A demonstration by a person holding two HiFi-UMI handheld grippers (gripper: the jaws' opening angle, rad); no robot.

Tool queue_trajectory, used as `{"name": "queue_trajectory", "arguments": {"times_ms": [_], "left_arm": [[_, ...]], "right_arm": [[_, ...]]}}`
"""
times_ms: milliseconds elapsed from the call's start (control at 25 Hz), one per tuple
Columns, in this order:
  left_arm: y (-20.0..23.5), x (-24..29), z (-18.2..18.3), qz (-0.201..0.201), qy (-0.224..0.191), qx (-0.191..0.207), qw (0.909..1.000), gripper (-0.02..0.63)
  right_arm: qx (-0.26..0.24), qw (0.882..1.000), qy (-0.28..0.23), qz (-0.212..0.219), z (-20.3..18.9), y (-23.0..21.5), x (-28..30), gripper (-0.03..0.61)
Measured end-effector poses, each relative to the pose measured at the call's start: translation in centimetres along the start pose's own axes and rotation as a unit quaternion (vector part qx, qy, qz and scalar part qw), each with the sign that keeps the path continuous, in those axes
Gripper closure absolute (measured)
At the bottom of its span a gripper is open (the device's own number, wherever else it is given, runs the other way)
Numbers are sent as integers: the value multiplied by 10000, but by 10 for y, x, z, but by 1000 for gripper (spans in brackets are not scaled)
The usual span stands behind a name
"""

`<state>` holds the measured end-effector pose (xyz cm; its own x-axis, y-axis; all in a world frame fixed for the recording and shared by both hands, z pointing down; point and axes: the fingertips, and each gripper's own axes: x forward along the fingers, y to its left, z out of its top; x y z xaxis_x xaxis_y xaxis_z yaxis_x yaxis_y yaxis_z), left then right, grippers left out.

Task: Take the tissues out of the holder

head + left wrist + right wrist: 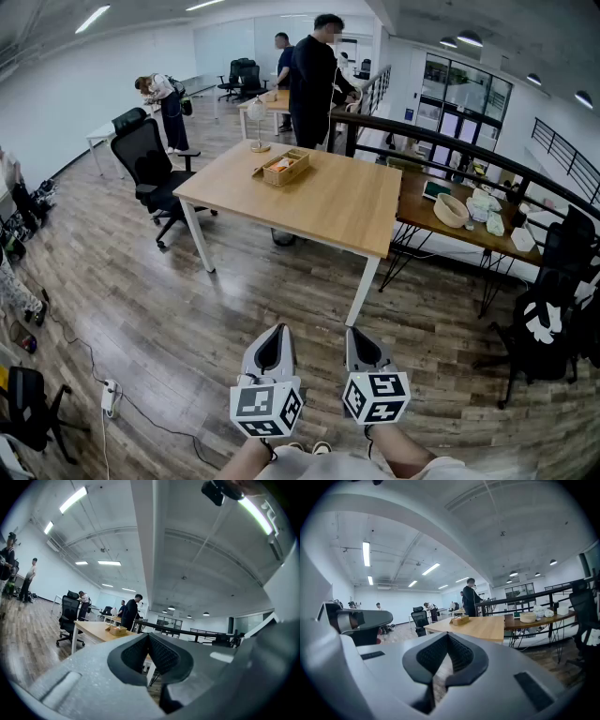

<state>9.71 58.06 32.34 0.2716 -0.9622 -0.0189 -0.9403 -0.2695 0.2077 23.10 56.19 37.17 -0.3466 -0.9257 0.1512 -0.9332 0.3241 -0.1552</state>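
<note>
A wooden table (328,202) and black office chair (150,173) stand on plank flooring (141,309).

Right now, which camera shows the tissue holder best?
The head view: from above, the tissue holder sits unobstructed on the table, its open top visible. Both gripper views show it only small, distant and side-on.

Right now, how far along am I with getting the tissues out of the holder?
Nothing looks done yet: the wooden tissue holder sits untouched on the light wooden table, far ahead. In hand: nothing. The left gripper and right gripper are both shut and empty, held over the floor short of the table. Left: walk up, open the fingers, grip the tissues and pull them out.
</note>
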Motion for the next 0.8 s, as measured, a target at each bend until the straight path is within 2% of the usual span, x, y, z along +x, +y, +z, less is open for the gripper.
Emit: {"name": "queue_trajectory", "arguments": {"times_ms": [520, 800], "left_arm": [[28, 8, 0, 161, -13, -92, 9998, 603], [55, 2, 7, 206, -59, 1, 9998, 603]], "right_arm": [[-31, 10000, -11, 0, 0, 8, 19, 581], [121, 9998, -61, -176, -2, 15, 35, 581]]}}
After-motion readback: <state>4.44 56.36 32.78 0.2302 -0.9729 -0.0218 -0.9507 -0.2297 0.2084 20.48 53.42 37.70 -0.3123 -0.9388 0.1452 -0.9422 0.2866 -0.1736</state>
